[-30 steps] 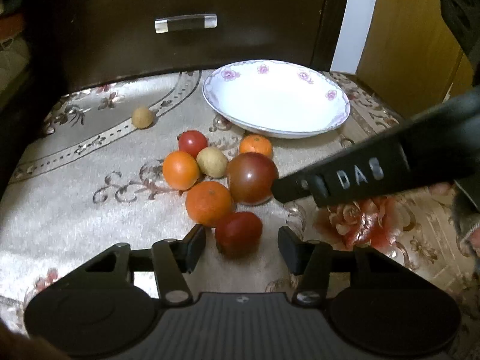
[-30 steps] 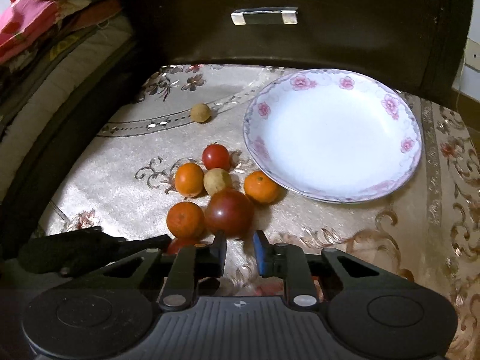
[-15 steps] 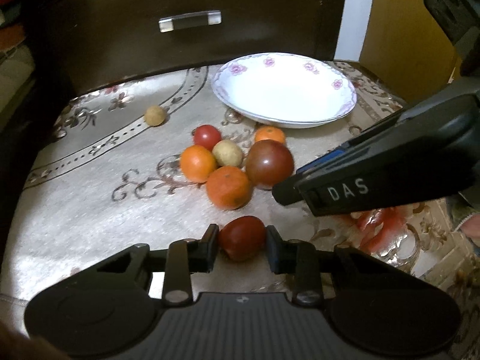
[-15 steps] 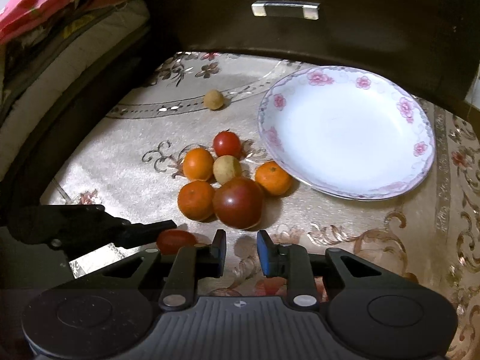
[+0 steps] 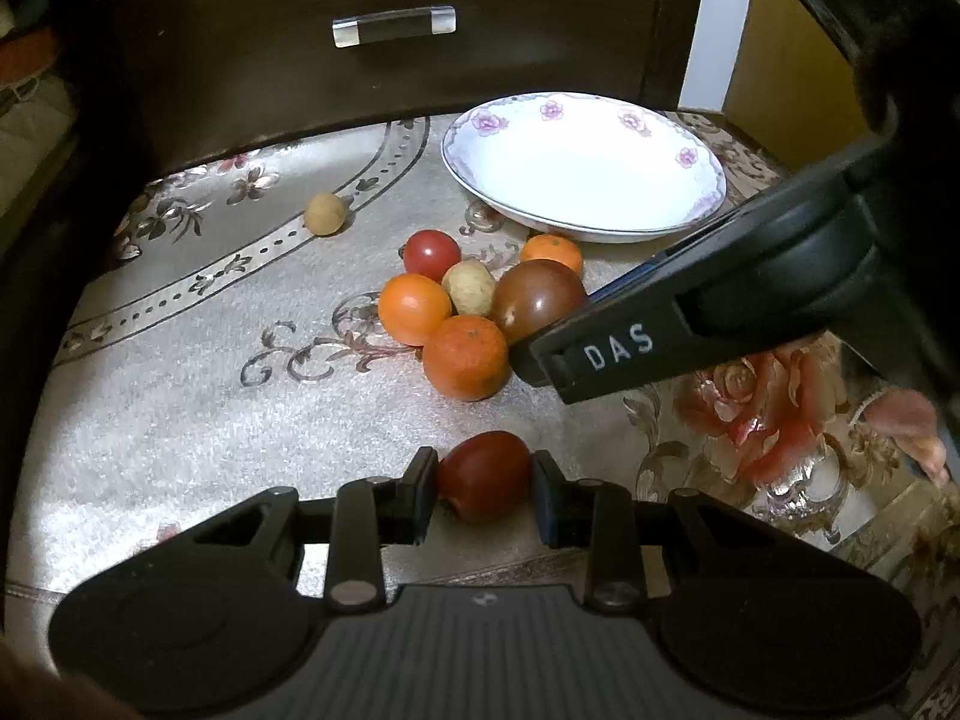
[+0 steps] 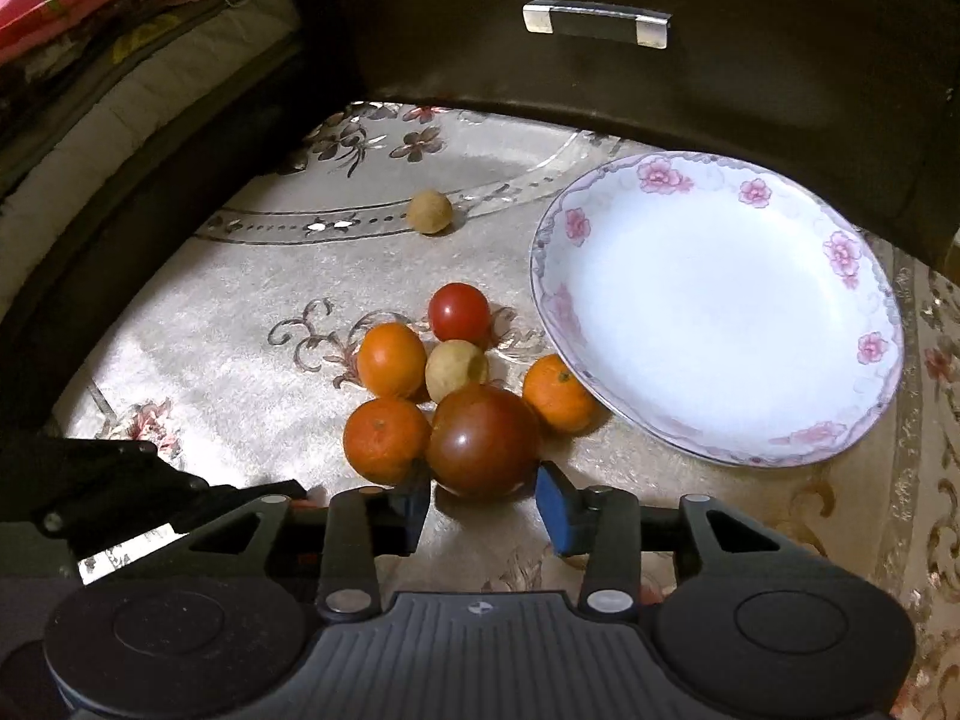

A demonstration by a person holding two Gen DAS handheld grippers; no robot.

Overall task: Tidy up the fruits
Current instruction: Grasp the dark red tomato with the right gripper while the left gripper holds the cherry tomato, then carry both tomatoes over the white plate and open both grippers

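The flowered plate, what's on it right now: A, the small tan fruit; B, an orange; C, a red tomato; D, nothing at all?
D: the flowered plate shows only bare white inside, while the oranges, tomatoes and tan fruits all lie on the cloth beside it.

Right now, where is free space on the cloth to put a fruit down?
The white plate is bare inside. Open cloth lies left of the fruit cluster, and between the lone longan and the cherry tomato. It is crowded around the big dark tomato, where fruits touch.
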